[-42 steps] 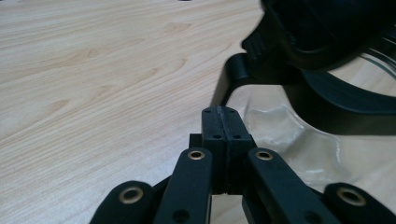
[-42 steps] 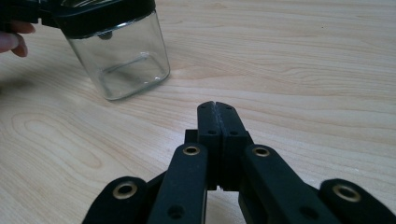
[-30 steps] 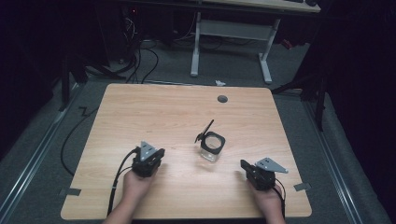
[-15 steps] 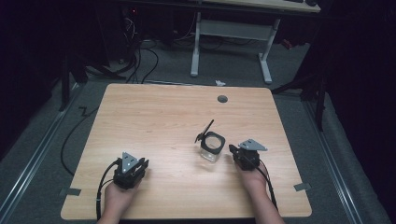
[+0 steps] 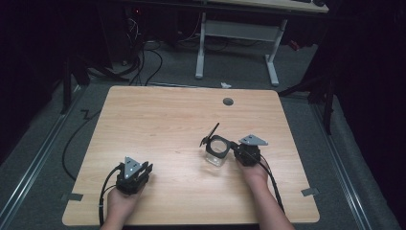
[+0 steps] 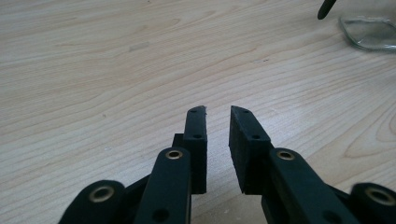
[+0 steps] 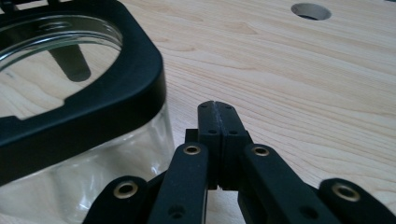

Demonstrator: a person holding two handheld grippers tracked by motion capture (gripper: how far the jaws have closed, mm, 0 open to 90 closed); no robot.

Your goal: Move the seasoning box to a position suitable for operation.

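Note:
A clear glass jar [image 5: 216, 152] with a black square rim stands at the table's middle right, its black lid [image 5: 211, 133] hinged up behind it. In the right gripper view the jar [image 7: 70, 84] looms at the left, close beside my right gripper [image 7: 218, 108], whose jaws are pressed together with nothing between them. From above, the right gripper [image 5: 237, 148] sits just to the right of the jar. My left gripper [image 5: 146, 168] rests near the front left, jaws slightly apart and empty [image 6: 217, 112]. The jar's base [image 6: 369, 37] shows far off at upper right.
The wooden table [image 5: 158, 120] has a round cable hole [image 5: 228, 101] near its back edge, also seen as a cable hole [image 7: 310, 11] ahead of the right gripper. A white desk frame [image 5: 234, 43] and cables lie on the floor behind.
The right gripper has moved forward and left up to the jar. The left gripper has drawn back toward the front left edge, then shifted slightly right.

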